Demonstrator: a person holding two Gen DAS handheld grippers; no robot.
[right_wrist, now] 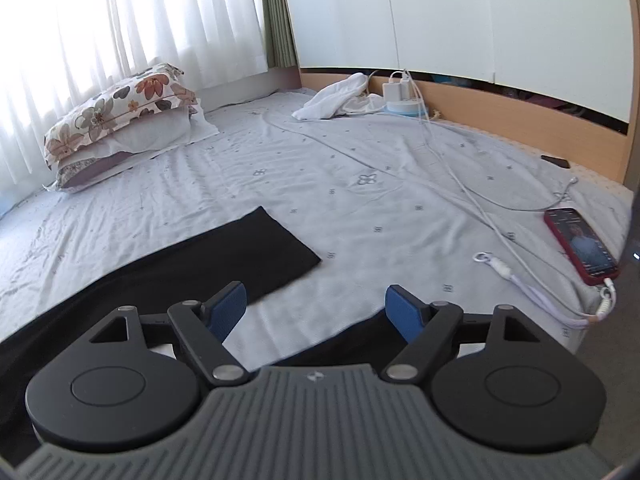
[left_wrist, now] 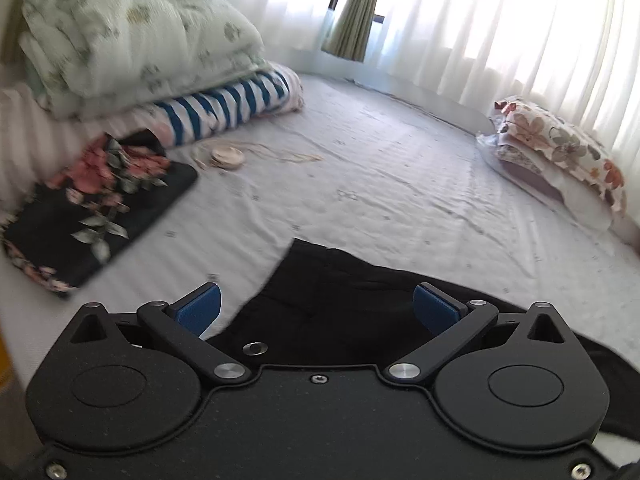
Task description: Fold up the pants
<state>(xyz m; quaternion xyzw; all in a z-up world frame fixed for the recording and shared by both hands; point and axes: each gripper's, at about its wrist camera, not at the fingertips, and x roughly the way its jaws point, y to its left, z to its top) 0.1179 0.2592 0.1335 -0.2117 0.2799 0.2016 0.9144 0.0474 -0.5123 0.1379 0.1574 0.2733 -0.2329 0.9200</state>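
Observation:
Black pants (left_wrist: 340, 292) lie flat on the pale bedsheet (left_wrist: 380, 184). In the left wrist view their waist end with a metal button (left_wrist: 255, 348) lies just under and between my open left gripper (left_wrist: 318, 306), whose blue pads hold nothing. In the right wrist view one black leg (right_wrist: 256, 252) stretches away to a straight hem, and a second dark leg part (right_wrist: 344, 344) lies under my right gripper (right_wrist: 316, 308). The right gripper is open and empty, hovering over the sheet between the two legs.
A black floral cloth (left_wrist: 100, 208), folded striped and green bedding (left_wrist: 140, 52) and a small round item (left_wrist: 226, 157) lie far left. A floral pillow (right_wrist: 116, 108) is by the curtain. A red phone (right_wrist: 580, 246), white cables (right_wrist: 460, 184), chargers (right_wrist: 400, 88) and white cloth (right_wrist: 340, 96) lie right.

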